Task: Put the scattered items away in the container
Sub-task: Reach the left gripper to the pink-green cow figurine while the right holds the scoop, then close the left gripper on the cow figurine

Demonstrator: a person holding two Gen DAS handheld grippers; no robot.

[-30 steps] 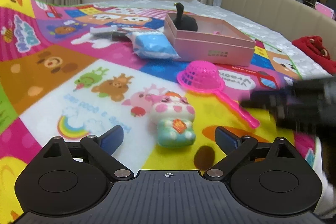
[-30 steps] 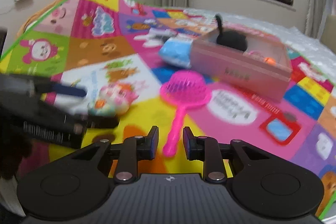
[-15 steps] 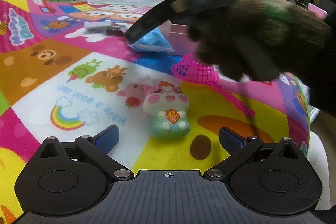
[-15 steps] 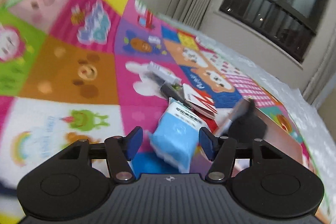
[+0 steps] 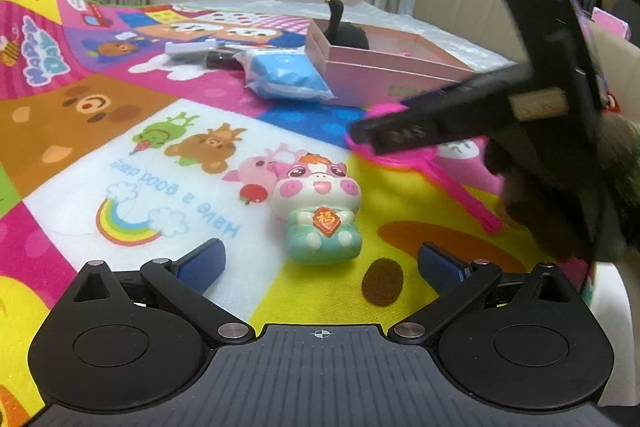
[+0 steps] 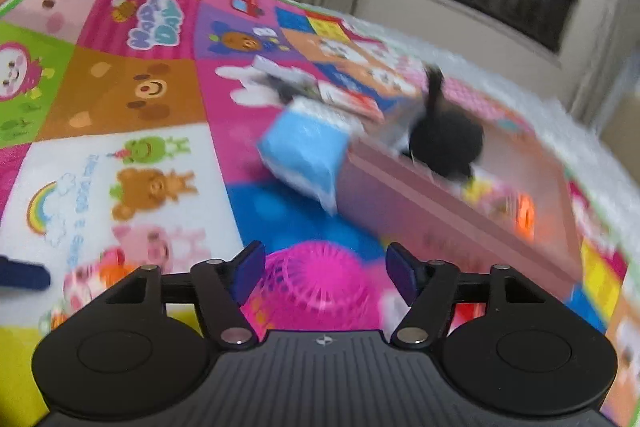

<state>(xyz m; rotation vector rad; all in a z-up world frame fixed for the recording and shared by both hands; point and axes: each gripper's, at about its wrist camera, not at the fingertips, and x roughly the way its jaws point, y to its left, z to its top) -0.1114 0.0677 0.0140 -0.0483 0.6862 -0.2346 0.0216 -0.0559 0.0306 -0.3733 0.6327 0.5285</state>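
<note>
Both my grippers are spread and empty: the left (image 5: 320, 261) flanks the pig toy (image 5: 318, 209) near the mat's (image 5: 100, 115) near edge, the right (image 6: 325, 269) (blurred) sits over the pink strainer (image 6: 316, 287). Beyond, the blue pack (image 5: 282, 73) touches the pink box (image 5: 384, 77).

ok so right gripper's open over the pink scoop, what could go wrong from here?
1. The right gripper hangs over the pink scoop's domed mesh bowl; pads may slip off it.
2. Its handle trails far behind and could catch the pink box wall.
3. The blue tissue pack leans on that wall, easily bumped.
</note>
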